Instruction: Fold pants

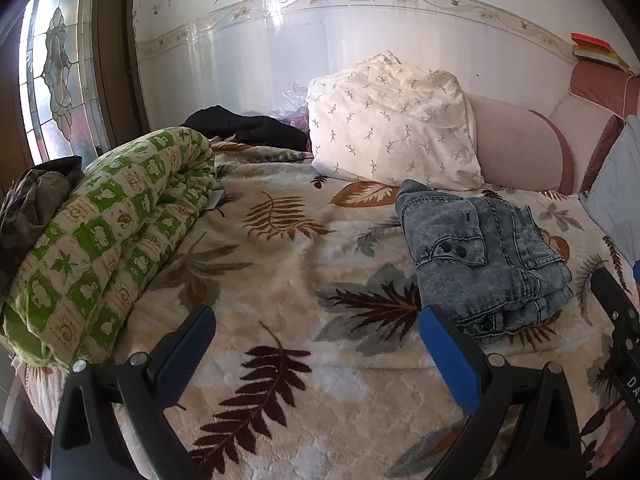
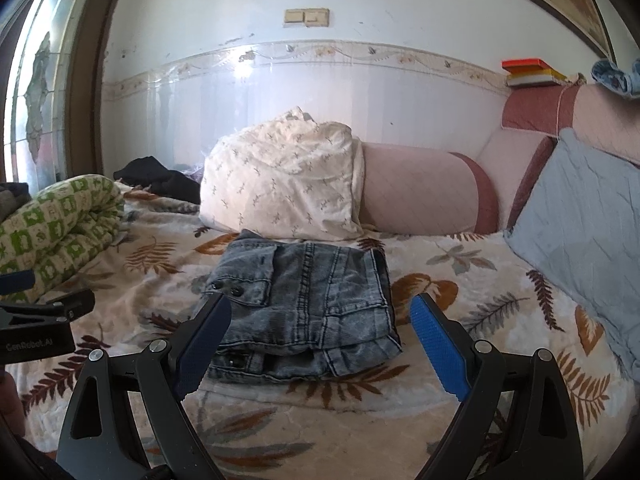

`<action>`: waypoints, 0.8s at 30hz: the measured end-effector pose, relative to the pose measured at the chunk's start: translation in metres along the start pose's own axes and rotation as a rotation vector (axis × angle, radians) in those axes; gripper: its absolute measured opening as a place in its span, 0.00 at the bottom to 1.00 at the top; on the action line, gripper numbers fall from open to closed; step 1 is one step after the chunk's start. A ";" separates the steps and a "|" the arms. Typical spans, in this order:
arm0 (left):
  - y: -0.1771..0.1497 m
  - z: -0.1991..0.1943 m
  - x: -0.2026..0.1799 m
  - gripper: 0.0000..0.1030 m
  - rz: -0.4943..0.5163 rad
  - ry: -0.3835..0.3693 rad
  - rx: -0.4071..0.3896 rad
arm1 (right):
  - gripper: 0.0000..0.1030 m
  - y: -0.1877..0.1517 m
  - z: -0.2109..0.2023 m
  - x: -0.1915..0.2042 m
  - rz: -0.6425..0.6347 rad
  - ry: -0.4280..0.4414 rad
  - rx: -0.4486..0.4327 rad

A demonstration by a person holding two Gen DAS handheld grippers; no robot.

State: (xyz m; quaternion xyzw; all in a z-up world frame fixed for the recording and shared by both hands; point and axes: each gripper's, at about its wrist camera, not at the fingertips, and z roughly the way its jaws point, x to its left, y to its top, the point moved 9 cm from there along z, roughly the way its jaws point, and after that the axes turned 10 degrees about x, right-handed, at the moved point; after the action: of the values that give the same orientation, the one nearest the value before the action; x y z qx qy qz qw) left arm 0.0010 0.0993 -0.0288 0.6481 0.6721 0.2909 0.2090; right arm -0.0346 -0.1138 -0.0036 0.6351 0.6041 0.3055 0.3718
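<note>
The grey-blue denim pants [image 2: 308, 304] lie folded in a compact stack on the leaf-print blanket [image 2: 460, 280]. They also show in the left wrist view [image 1: 484, 256], to the right of centre. My right gripper [image 2: 320, 320] is open and empty, its fingers spread on either side of the stack's near edge, just above it. My left gripper [image 1: 316, 332] is open and empty over bare blanket [image 1: 280, 264], left of the pants. Each gripper's body shows at the edge of the other's view.
A rolled green-and-white quilt [image 1: 108, 236] lies at the left. A white floral pillow [image 1: 392, 128] and a pink bolster [image 1: 520, 152] stand behind the pants. A light blue pillow [image 2: 580, 240] leans at the right. Dark clothes [image 1: 248, 124] lie near the wall.
</note>
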 end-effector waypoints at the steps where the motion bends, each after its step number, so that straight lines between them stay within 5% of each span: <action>1: -0.001 -0.001 -0.001 1.00 0.003 -0.004 0.000 | 0.89 -0.001 0.000 -0.003 0.002 -0.004 0.003; 24: -0.010 -0.034 0.011 1.00 0.035 0.018 -0.076 | 0.89 -0.016 -0.016 -0.004 -0.016 -0.032 0.004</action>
State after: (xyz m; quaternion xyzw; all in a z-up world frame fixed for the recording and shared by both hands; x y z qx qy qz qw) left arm -0.0297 0.1067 -0.0086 0.6487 0.6510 0.3257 0.2220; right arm -0.0574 -0.1163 -0.0080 0.6360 0.6037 0.2910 0.3825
